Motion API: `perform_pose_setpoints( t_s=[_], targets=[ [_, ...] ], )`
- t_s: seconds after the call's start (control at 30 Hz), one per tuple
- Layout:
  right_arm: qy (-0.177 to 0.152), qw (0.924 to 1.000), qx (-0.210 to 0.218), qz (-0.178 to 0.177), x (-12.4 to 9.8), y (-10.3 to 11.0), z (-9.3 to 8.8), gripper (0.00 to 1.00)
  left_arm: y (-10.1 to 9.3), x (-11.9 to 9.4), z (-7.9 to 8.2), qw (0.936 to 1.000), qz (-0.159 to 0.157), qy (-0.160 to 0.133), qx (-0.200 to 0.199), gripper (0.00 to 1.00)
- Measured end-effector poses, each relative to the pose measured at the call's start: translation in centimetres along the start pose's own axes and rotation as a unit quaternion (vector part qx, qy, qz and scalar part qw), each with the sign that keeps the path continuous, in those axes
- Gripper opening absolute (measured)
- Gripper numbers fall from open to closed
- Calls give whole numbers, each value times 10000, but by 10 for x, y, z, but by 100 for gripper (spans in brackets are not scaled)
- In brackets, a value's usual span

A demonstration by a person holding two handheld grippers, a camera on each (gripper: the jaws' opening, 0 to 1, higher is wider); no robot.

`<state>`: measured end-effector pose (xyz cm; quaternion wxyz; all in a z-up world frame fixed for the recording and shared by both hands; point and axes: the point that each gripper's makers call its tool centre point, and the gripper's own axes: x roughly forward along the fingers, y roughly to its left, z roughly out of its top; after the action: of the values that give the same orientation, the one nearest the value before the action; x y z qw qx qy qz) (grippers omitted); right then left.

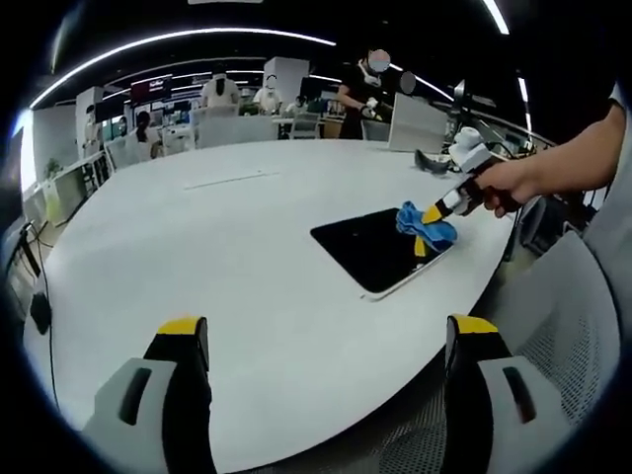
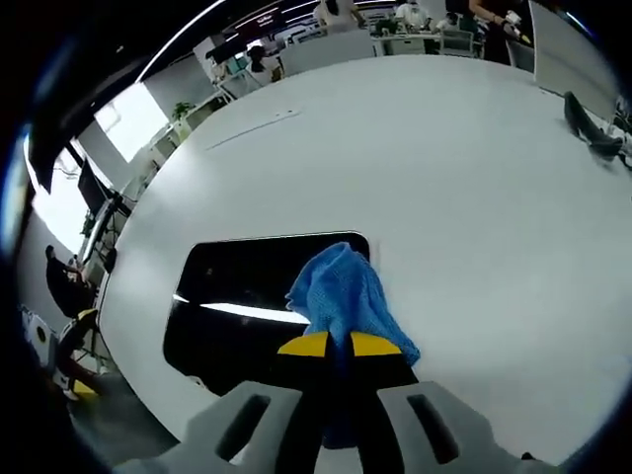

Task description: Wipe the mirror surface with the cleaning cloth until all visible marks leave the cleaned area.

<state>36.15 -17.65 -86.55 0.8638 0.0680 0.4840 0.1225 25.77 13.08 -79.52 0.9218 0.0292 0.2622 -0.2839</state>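
Blue microfibre cleaning cloth (image 2: 344,292) sits pinched in the right gripper's (image 2: 341,344) narrow jaws, pressed onto the dark rectangular mirror (image 2: 237,301) near the white table's (image 2: 444,178) edge for wiping; the left gripper's (image 1: 326,341) jaws stand wide, empty.

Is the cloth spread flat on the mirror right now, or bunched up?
Bunched. The blue cloth is gathered into a crumpled wad, pinched by the right gripper, resting on the mirror near one edge.

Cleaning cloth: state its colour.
Blue; the cloth shows best in the right gripper view, pinched in the right tongs.
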Motion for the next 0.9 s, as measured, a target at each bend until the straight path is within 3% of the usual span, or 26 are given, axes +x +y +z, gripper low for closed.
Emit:
perform_pose_setpoints(
  t_s=[0.33,0.9],
  targets=[
    [8,9995,-262,-157,-3,4,-8,0,2,-1,1,10000,54,-45,-8,99],
    [34,9998,-135,-128,-15,5,-28,0,0,-1,3,10000,44,-71,-18,99]
  ],
)
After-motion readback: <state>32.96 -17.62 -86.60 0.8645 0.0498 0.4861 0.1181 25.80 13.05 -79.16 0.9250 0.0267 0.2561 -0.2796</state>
